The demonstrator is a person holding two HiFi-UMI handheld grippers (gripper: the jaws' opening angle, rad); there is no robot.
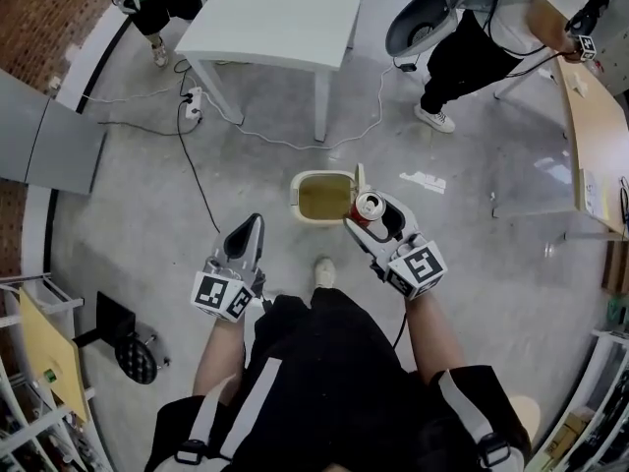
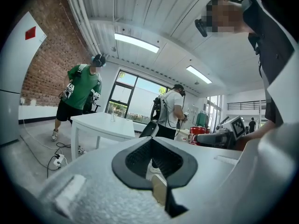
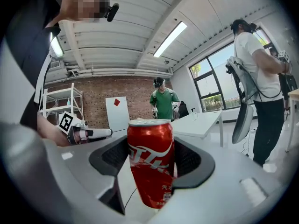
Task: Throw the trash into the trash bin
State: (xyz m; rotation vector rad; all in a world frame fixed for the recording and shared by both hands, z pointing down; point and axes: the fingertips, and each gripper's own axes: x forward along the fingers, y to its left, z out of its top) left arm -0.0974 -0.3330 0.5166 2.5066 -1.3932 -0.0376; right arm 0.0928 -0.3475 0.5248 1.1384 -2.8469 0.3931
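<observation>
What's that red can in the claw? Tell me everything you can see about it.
The red can is a shiny metal drinks can with white script on its side and a silver top. No dents show. It stands nearly upright, clamped by its sides in the right claw and held off the floor. In the head view it shows at the right edge of the open trash bin.

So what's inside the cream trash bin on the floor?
The cream trash bin shows only dull olive inside, no trash visible. Its right corner hides behind the red soda can in the right gripper.
</observation>
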